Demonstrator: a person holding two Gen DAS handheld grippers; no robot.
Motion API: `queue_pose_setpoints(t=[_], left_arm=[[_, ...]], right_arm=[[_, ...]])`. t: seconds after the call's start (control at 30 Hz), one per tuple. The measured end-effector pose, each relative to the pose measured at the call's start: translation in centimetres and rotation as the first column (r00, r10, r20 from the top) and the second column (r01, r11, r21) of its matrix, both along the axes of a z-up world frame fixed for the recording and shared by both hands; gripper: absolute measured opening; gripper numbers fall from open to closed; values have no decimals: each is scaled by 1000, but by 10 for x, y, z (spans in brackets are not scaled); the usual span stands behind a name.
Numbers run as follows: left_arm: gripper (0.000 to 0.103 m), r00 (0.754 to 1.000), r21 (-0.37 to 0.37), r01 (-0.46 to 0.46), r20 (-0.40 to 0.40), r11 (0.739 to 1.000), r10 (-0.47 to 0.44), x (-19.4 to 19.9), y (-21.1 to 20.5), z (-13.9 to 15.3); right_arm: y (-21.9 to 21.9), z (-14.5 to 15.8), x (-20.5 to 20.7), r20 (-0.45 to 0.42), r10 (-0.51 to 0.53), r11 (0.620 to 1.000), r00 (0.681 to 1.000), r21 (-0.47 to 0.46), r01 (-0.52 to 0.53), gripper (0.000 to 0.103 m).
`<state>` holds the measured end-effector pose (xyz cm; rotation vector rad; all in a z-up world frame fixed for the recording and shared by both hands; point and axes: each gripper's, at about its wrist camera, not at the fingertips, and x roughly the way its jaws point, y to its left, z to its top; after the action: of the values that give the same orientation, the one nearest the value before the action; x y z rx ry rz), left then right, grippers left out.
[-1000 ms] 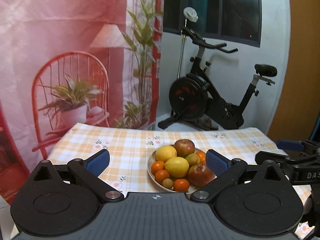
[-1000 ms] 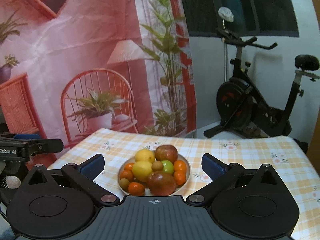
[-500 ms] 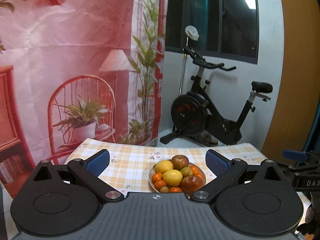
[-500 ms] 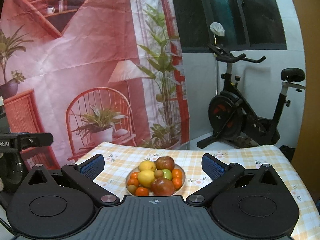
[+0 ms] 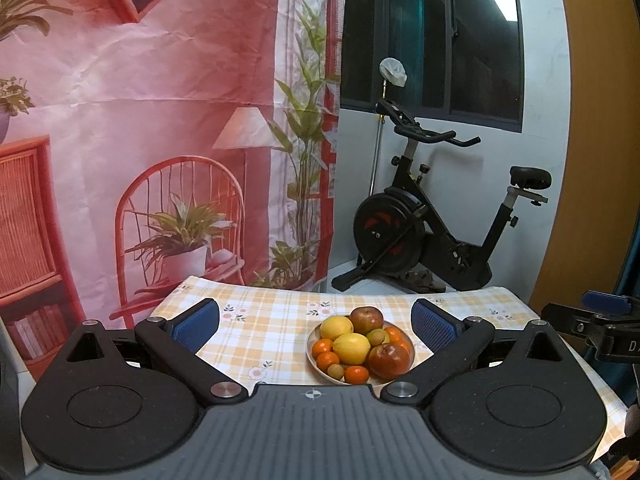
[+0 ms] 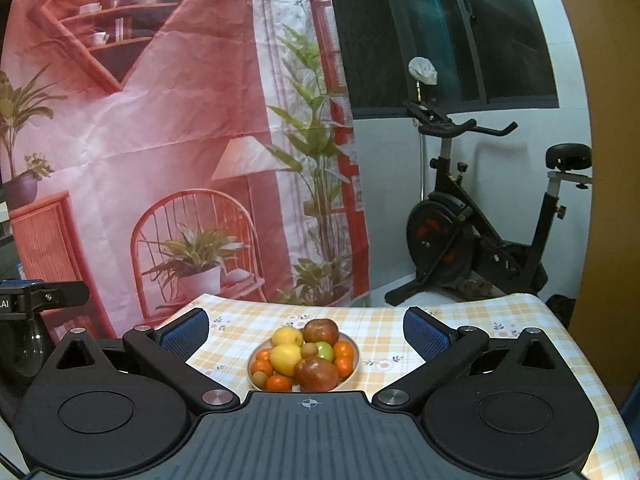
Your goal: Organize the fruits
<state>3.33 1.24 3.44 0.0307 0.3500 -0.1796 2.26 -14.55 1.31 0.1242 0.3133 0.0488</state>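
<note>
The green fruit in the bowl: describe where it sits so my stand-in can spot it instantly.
On the checked tablecloth stands one pale bowl heaped with fruit. In the right wrist view, the green fruit lies mid-pile, between two dark red apples, oranges to its right. It is the only bright green piece.

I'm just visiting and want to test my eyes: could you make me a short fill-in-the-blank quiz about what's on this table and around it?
1. All the fruit sits piled in one round ____ on the checked tablecloth.
2. The left gripper and the right gripper both have their jaws ____, holding nothing.
3. Behind the table, by the window, stands a black exercise ____.
4. The two biggest yellow fruits lie ____ each other.

Missing words: bowl; open; bike; beside
</note>
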Motion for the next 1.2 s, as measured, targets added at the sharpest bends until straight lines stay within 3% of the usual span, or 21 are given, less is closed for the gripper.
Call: queue_pose_setpoints(t=[1.2], left_arm=[[103,1000,24,11,-5,1000,-10,-6,-4,-5]], right_arm=[[4,2,-3,8,1,1000,1000,-11,-1,103]])
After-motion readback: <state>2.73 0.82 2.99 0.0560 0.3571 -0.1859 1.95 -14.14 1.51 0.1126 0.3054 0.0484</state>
